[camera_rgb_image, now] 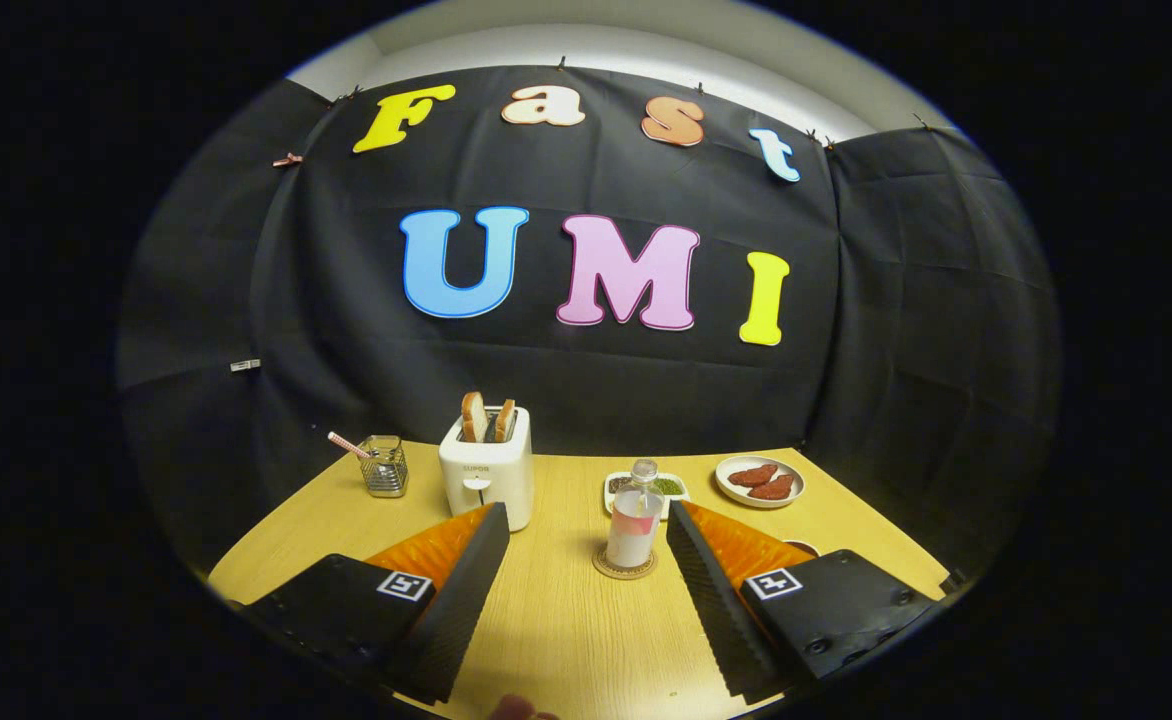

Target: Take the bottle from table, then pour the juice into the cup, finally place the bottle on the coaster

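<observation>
The gripper view looks along a wooden table (pixel 556 620), and nearest of all a small rounded shape at the near edge, perhaps a fingertip, is too cut off to identify. The gripper (pixel 586 520) has its fingers spread wide apart with nothing held between them. Just ahead, in the gap and closer to the right finger, the bottle (pixel 634 522) stands upright on a round coaster (pixel 624 568), clear of both fingers. It has a clear cap and a pale fill with a pink band. Behind the right finger a dark curved rim, possibly the cup (pixel 803 547), is mostly hidden. Beyond the left finger stands a white toaster (pixel 487 474) with two slices of bread. Farther back are a glass jar (pixel 385 466) with a striped straw, a small white tray (pixel 646 488) partly hidden by the bottle, its contents unclear, and a plate (pixel 760 481) of reddish pieces.
</observation>
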`<move>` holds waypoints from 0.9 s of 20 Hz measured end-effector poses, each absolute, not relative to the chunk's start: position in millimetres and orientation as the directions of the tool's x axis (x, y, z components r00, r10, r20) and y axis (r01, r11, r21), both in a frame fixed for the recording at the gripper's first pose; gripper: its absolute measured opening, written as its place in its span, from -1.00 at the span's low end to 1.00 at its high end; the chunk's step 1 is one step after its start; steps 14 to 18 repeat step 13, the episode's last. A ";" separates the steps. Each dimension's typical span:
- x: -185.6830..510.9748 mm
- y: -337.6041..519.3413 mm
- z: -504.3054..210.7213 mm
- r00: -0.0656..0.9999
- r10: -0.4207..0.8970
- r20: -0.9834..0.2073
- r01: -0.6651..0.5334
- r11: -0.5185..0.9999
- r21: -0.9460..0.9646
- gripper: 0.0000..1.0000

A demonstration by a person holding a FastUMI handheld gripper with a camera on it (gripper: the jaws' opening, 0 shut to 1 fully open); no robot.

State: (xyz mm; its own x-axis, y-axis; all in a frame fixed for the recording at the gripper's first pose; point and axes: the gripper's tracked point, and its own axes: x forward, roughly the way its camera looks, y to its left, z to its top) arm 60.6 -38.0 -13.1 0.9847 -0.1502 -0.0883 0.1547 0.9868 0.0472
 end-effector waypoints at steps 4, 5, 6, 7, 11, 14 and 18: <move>56.3 -40.7 5.4 0.984 -0.167 -0.055 0.171 0.982 0.079 0.95; 54.4 -40.1 8.2 0.985 -0.166 -0.048 0.170 0.982 0.080 0.95; 52.4 -40.4 10.0 0.985 -0.167 -0.043 0.170 0.983 0.073 0.95; 48.5 -43.0 12.5 0.984 -0.175 -0.033 0.177 0.982 0.060 0.95; 43.4 -49.0 14.5 0.983 -0.186 -0.012 0.186 0.981 0.048 0.94; 43.3 -50.2 16.4 0.983 -0.185 -0.008 0.185 0.981 0.056 0.95; 43.3 -50.2 16.4 0.983 -0.185 -0.008 0.185 0.981 0.056 0.95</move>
